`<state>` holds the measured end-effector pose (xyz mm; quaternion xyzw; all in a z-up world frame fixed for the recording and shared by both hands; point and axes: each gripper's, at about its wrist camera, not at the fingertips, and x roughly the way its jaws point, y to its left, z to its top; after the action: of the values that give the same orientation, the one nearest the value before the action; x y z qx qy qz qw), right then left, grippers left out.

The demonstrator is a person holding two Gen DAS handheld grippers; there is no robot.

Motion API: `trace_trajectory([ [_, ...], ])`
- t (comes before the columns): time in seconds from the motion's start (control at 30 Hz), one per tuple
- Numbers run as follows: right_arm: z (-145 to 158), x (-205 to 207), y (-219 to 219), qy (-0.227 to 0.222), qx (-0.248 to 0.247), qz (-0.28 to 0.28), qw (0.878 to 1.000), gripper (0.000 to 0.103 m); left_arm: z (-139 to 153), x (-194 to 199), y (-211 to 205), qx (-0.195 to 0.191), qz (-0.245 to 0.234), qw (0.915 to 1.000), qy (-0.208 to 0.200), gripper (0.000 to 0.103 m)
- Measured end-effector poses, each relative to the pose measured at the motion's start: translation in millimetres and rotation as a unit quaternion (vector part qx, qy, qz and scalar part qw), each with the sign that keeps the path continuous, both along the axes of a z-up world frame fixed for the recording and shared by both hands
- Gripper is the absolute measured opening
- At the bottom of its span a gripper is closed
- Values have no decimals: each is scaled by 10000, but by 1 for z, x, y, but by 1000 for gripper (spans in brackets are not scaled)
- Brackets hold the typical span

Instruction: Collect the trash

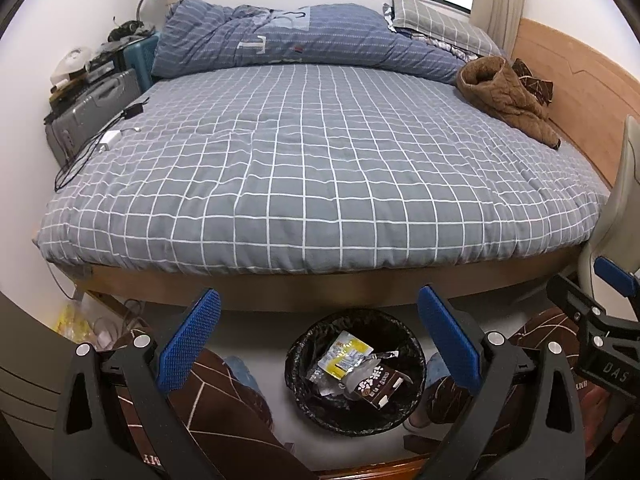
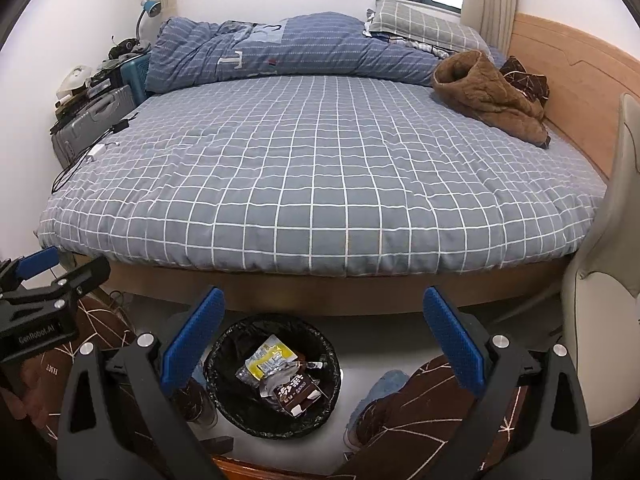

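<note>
Trash (image 1: 354, 372) sits in the bin (image 1: 298, 392) on the floor at the foot of the bed (image 1: 320, 168): a yellow-and-white packet, a brown printed packet, some clear crumpled film, all resting on the black liner.

Left wrist view. Left gripper (image 1: 318, 340) hangs above the bin, jaws spread wide, nothing between the blue pads. Bin lies between the person's knees, in brown patterned trousers. Right gripper (image 1: 600, 300) shows at the right edge, only partly in frame. Bed cover is bare of wrappers as far as I can see: a brown jacket (image 1: 508, 100) by the headboard, a folded quilt (image 1: 304, 40) at the far side, a charger and cables (image 1: 112, 136) at the left edge. None of that reads as rubbish. Something yellow, maybe a bag (image 1: 74, 322), lies on the floor under the bed's left corner; too blurred to tell what it is.

Right wrist view. Right gripper (image 2: 324, 340) also wide apart and empty, bin (image 2: 224, 392) a little left of its centre line, same trash (image 2: 282, 376) inside. Left gripper (image 2: 40, 280) at the left edge; its jaws can't be read from here. Bed (image 2: 320, 168) looks the same: no loose litter on the cover.

Judgement: collecting looks done or nearly so. Both claws empty, several pieces binned, nothing obvious left on the bed. Only open question is the yellow thing on the floor.
</note>
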<state>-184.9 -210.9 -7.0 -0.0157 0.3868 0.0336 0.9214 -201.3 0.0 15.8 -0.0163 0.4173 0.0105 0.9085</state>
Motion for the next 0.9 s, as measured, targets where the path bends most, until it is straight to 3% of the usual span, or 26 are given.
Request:
trace_trajectory([
  [0.9, -5, 4, -3, 12, -16, -45, 10000, 95, -5, 0, -5, 34, -157, 9998, 69, 97],
])
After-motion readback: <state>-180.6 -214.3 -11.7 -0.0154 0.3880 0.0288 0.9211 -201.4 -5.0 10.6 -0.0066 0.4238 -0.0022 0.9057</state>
